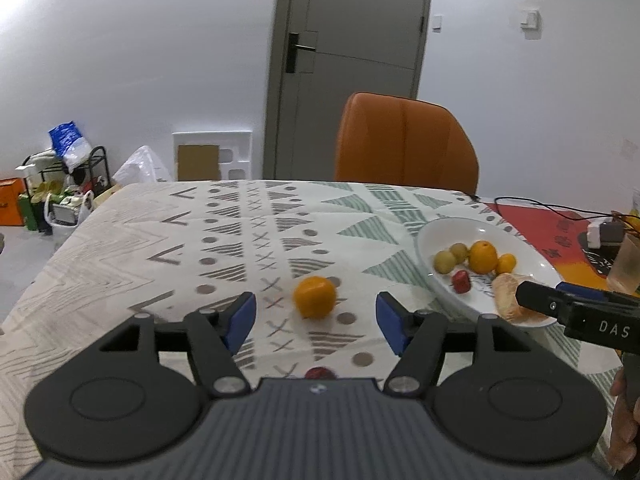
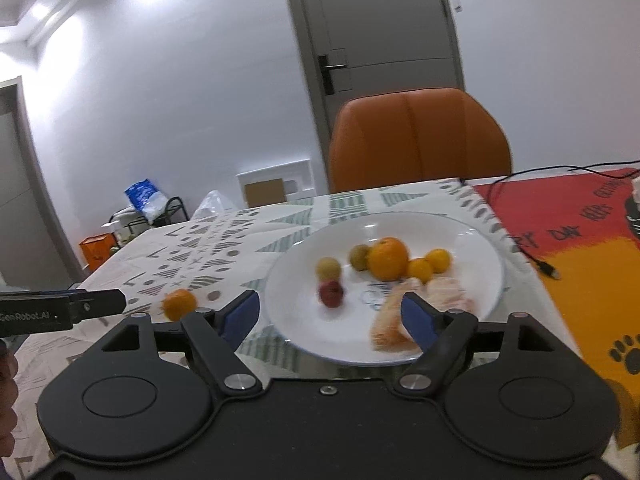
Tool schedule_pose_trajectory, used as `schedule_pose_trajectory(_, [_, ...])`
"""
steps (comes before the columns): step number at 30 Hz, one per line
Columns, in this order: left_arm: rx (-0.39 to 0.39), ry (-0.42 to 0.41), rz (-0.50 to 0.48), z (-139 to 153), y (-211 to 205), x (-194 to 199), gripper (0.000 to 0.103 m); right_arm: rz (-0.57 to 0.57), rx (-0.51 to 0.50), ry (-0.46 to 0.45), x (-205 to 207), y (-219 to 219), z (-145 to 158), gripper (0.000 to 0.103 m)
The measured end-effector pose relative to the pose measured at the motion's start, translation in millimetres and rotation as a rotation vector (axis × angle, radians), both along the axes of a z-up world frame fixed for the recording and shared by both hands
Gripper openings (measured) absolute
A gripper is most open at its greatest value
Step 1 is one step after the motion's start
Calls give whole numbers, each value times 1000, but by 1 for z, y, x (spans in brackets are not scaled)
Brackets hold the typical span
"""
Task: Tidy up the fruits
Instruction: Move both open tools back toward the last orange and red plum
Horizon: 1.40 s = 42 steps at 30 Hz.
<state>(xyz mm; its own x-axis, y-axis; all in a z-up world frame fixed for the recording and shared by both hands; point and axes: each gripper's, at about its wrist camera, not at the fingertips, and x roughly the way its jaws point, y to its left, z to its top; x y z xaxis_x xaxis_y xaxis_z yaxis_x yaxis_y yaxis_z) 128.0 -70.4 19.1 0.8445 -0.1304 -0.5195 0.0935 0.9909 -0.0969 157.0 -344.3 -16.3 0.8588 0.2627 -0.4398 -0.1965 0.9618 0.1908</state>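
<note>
Loose orange (image 1: pixel 315 297) sits on the tablecloth (image 1: pixel 160 248), at 9 o'clock of the white plate (image 1: pixel 448 236) holding the other fruit, so likely next to go in. Left gripper (image 1: pixel 316 318) spread, empty, lined up on it. Right gripper (image 2: pixel 330 316) spread, empty, over plate's near rim.

Bright ceiling glare, perhaps motion-blurred.

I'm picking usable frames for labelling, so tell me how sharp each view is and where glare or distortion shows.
Left wrist view: mostly sharp, the loose orange slightly smeared, walls and door bowed by the fisheye. Right wrist view: motion blur softens the fruit on the white plate and the orange chair; ceiling lights glare at upper left.
</note>
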Motion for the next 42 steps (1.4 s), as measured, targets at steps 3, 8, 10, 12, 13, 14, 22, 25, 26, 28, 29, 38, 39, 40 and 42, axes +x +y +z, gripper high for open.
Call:
schedule_pose_trajectory(3, [-6,4,24,-2,11,-4,66,29,-3,-4,-2,11,0,83])
schedule_pose_trajectory(8, [-17,2,57,-4,29,-11,70,68,-14,-4,-3,28,2,83])
schedule_pose_trajectory(10, [-22,2,67,-5,35,-14,70,82,-20,-2,-2,36,2,83])
schedule_pose_trajectory(12, [-28,4,74,-7,40,-15,70,93,-25,-1,-3,42,3,84])
schedule_pose_trajectory(13, [-31,5,79,-8,42,-16,70,99,-27,0,-3,45,3,85])
schedule_pose_trajectory(14, [-33,6,83,-8,45,-17,71,106,-29,2,-3,48,3,86])
schedule_pose_trajectory(22, [-44,7,128,-13,65,-24,77,158,-46,15,-5,71,1,90])
schedule_pose_trajectory(25, [-49,8,148,-14,75,-27,80,180,-52,22,-5,81,-1,90])
schedule_pose_trajectory(26, [-50,8,154,-14,77,-27,80,189,-55,24,-5,85,-2,90])
schedule_pose_trajectory(28, [-53,9,169,-15,83,-29,81,208,-62,29,-5,92,-3,90])
schedule_pose_trajectory(29, [-54,11,176,-15,86,-30,82,221,-66,35,-4,96,-4,90])
schedule_pose_trajectory(38, [-60,42,214,-22,104,-30,82,304,-88,89,1,125,-18,83])
schedule_pose_trajectory(39, [-59,43,216,-23,105,-30,82,311,-91,94,2,128,-19,82])
schedule_pose_trajectory(40, [-58,44,218,-24,106,-31,82,319,-92,100,3,131,-21,80])
schedule_pose_trajectory(42, [-59,47,222,-25,108,-30,82,333,-93,107,3,135,-24,78])
